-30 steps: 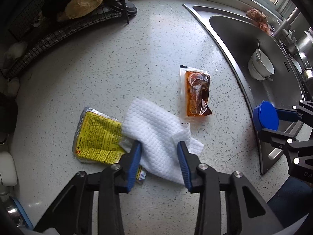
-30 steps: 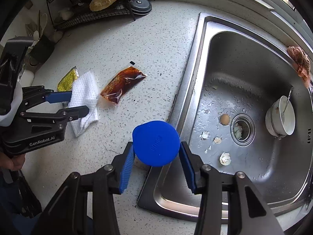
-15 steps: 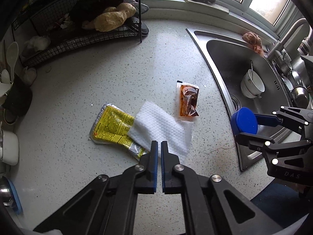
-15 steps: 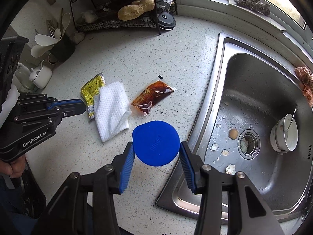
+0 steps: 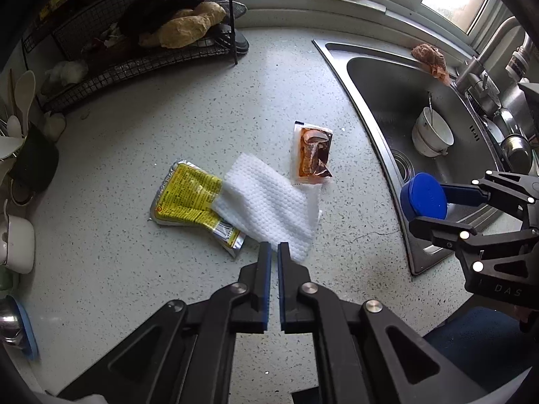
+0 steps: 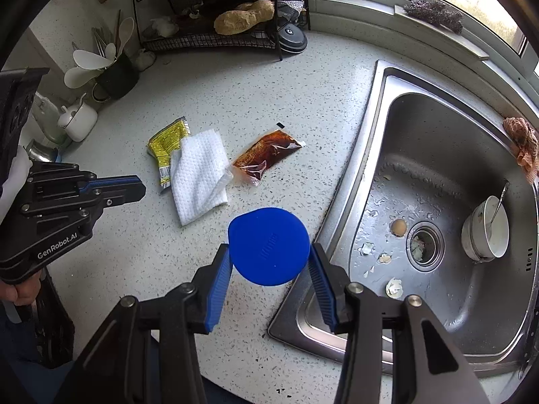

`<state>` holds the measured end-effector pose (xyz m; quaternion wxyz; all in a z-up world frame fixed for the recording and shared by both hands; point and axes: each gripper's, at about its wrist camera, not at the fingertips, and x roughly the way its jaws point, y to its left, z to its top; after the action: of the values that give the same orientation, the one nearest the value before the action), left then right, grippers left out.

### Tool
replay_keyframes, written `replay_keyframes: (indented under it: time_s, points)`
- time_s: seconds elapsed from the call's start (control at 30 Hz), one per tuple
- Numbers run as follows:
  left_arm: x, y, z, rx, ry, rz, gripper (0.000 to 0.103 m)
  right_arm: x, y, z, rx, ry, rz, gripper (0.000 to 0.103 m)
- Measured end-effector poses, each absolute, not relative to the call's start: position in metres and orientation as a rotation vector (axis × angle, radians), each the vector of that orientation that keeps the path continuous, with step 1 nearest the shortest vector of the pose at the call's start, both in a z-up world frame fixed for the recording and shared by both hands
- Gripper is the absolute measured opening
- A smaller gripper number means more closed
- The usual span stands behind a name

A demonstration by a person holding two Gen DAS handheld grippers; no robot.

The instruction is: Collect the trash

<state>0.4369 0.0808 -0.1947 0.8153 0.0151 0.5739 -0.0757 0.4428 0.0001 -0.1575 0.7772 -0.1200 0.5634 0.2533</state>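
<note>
On the speckled counter lie a white wipe [image 5: 269, 208] [image 6: 198, 175], a yellow packet [image 5: 187, 198] [image 6: 166, 141] partly under it, and a brown sauce sachet [image 5: 311, 156] [image 6: 266, 158]. My left gripper [image 5: 274, 247] [image 6: 139, 187] hovers above the wipe's near corner. Its jaws are opening, only a narrow slit apart, with nothing between them. My right gripper [image 6: 269, 266] [image 5: 431, 208] is shut on a round blue lid [image 6: 268, 245] [image 5: 422, 200], held over the counter edge beside the sink [image 6: 438, 118].
Eggshell bits [image 6: 394, 286] and a bowl with a spoon [image 6: 485, 235] sit in the sink. A wire rack [image 6: 209, 38] stands at the back. A utensil holder [image 6: 114, 74] and a white pot [image 6: 79, 119] stand at the left.
The left gripper's jaws came together without taking the wipe, and it lifted away; the wipe stayed on the counter. The right gripper rose a little with the blue lid.
</note>
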Motion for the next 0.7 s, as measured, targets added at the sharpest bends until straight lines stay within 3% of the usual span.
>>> replay_keyframes:
  time_s: [0.07,0.2,0.27,0.7]
  points:
    - [0.443,0.082,-0.199,0.029,1.237,-0.176,0.027,0.446,0.000,-0.161,-0.262,1.223,0.533,0.044]
    - [0.455,0.080,-0.205,0.058,1.258,-0.219,0.044,0.454,0.000,-0.166,-0.241,1.241,0.512,0.044]
    - [0.461,0.077,-0.207,0.092,1.257,-0.222,0.077,0.456,-0.002,-0.168,-0.231,1.251,0.502,0.044]
    - [0.496,0.067,-0.241,0.131,1.324,-0.298,0.079,0.468,-0.014,-0.180,-0.213,1.295,0.429,0.044]
